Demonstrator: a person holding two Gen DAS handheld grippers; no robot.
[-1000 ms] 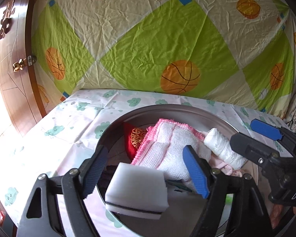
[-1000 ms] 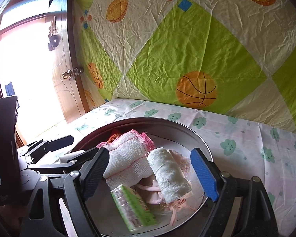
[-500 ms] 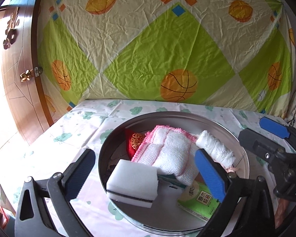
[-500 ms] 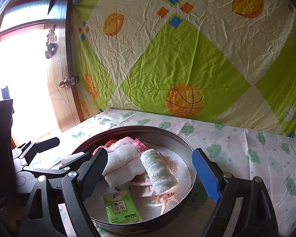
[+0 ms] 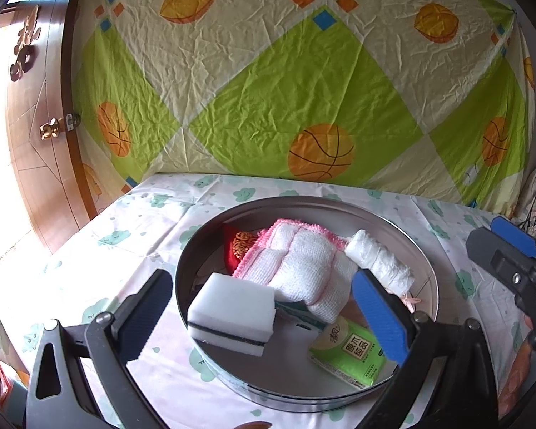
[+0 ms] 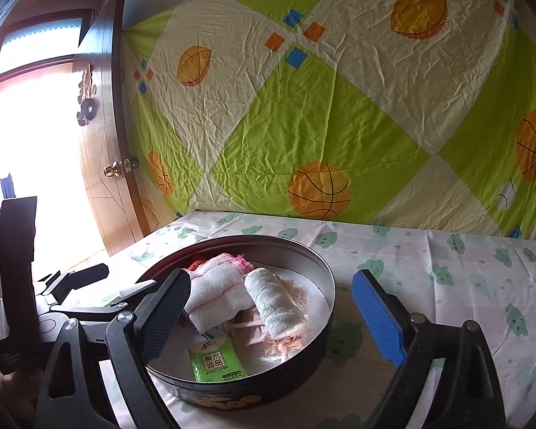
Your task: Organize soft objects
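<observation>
While both grippers tilt down over the round tin (image 5: 425,268), the left gripper (image 5: 264,307) stands fully spread, empty, and the right gripper (image 6: 271,311) is opening, pinching nothing. Sponge (image 5: 232,312), white with a dark stripe, leans on the tin's near rim between the left fingers; green tissue pack (image 6: 216,361) lies flat inside.

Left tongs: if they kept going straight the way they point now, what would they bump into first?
Probably the white sponge, which sits right between the open left tongs at the near rim of the round tin. Behind it lies the folded white cloth. Depth is hard to judge in this view.
</observation>
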